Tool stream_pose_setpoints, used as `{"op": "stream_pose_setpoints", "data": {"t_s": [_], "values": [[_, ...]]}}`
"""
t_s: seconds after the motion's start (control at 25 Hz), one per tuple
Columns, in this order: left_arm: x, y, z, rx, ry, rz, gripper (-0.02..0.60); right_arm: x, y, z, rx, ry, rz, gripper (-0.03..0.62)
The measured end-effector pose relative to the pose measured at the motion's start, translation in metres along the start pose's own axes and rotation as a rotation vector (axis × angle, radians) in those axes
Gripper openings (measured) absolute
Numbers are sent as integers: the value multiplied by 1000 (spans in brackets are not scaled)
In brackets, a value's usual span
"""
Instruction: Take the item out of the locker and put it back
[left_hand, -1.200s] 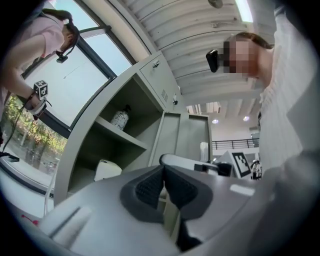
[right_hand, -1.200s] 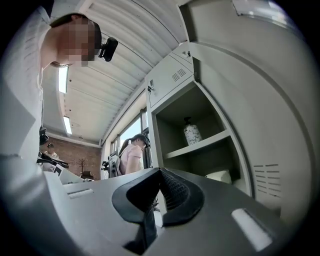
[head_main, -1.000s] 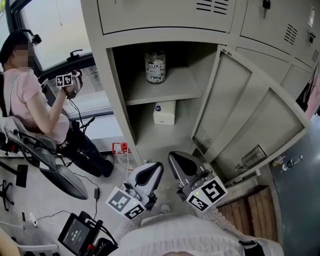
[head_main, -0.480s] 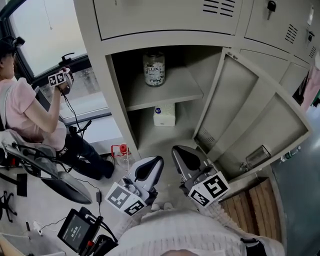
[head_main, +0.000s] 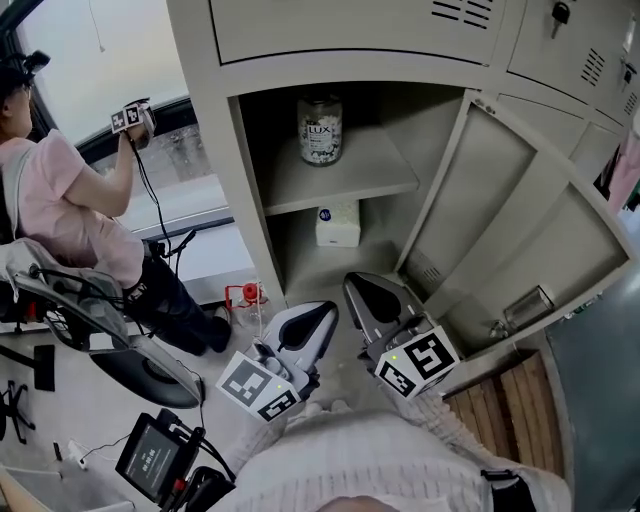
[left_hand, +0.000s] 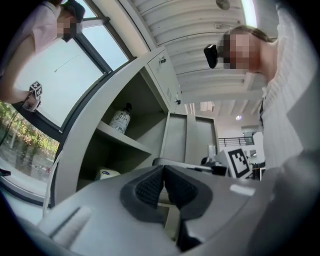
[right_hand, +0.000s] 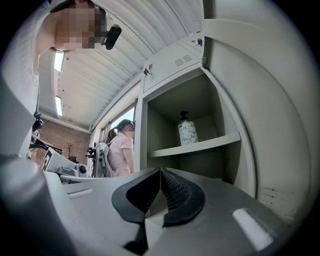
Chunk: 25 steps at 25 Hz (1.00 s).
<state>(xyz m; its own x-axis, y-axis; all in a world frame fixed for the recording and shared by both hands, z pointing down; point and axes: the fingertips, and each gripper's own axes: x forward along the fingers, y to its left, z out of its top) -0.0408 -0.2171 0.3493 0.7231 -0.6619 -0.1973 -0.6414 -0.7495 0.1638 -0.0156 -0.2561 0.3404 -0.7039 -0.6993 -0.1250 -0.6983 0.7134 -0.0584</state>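
The grey locker (head_main: 235, 170) stands open, its door (head_main: 520, 220) swung out to the right. A clear pump bottle with a white label (head_main: 320, 130) (left_hand: 120, 120) (right_hand: 188, 132) stands upright on the upper shelf (head_main: 345, 180). Below it a white box (head_main: 338, 224) (left_hand: 106, 174) sits at the back of the lower compartment. My left gripper (head_main: 316, 322) (left_hand: 164, 186) and right gripper (head_main: 366, 300) (right_hand: 160, 192) hang side by side low in front of the locker, outside it. Both are shut with nothing between the pads.
A person in a pink shirt (head_main: 70, 200) sits to the left by the window, holding up another gripper (head_main: 130, 117). A small screen device (head_main: 155, 465) and cables lie on the floor at lower left. A wooden pallet (head_main: 510, 410) lies at lower right.
The view has shifted slightly, so the locker sits a little more to the right and higher. Both grippers stay low in front of it, shut. The seated person has raised an arm higher.
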Motion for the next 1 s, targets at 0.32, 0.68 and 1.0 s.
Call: {"op": "stream_pose_setpoints", "data": {"t_s": [0.32, 0.68, 1.0], "values": [[12, 14, 40, 105, -62, 38, 8, 35, -9, 51, -131, -84, 8, 1], [20, 23, 85, 154, -171, 103, 8, 86, -31, 119, -248, -121, -36, 74], [26, 26, 99, 161, -188, 135, 8, 123, -51, 144, -279, -67, -84, 163]]}}
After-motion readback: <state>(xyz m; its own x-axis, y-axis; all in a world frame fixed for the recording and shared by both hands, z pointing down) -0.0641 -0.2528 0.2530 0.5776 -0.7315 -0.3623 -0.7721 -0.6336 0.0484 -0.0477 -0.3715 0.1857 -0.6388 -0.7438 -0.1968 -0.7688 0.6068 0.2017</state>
